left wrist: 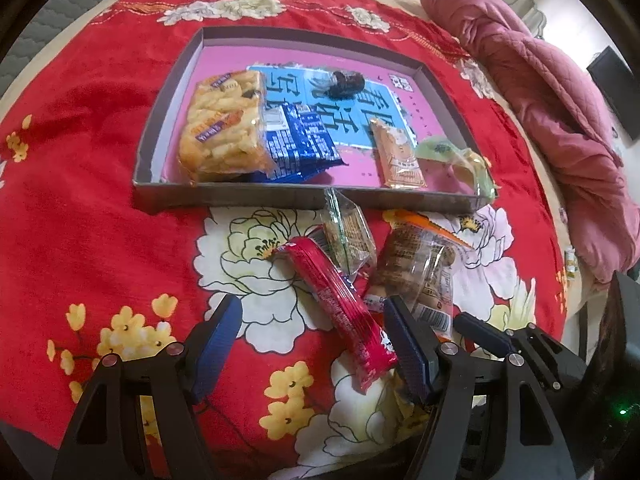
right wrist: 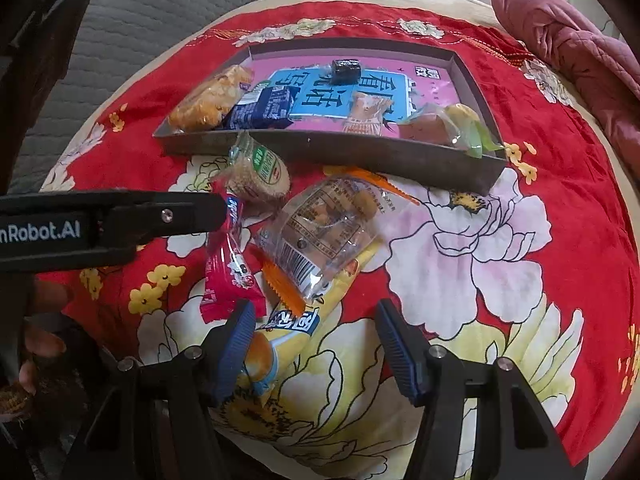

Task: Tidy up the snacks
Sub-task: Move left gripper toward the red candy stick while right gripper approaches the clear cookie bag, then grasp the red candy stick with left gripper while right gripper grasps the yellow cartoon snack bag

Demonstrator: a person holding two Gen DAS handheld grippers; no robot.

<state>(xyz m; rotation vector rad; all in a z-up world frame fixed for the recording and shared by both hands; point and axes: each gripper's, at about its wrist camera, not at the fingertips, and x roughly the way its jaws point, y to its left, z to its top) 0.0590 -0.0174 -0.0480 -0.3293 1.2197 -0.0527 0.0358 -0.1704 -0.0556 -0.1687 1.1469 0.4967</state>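
A shallow grey box (left wrist: 288, 196) (right wrist: 360, 152) with a pink floor holds several snacks: a yellow crispy pack (left wrist: 224, 128), a blue pack (left wrist: 300, 140), an orange pack (left wrist: 400, 156), a green-wrapped one (left wrist: 460, 160) and a dark one (left wrist: 348, 80). In front of it lie a red bar (left wrist: 340, 308) (right wrist: 228, 264), a clear round-cracker pack (left wrist: 348, 236) (right wrist: 260, 172), a clear cookie bag (left wrist: 416, 272) (right wrist: 328, 232) and a yellow pack (right wrist: 288, 332). My left gripper (left wrist: 316, 340) is open around the red bar's near end. My right gripper (right wrist: 316, 344) is open over the yellow pack.
Everything sits on a red floral cloth (left wrist: 80, 220) (right wrist: 540, 240) over a bed. A pink quilt (left wrist: 560, 120) is bunched at the right. A grey quilted surface (right wrist: 140, 40) lies beyond the cloth at the left. The left gripper's body (right wrist: 100, 228) crosses the right wrist view.
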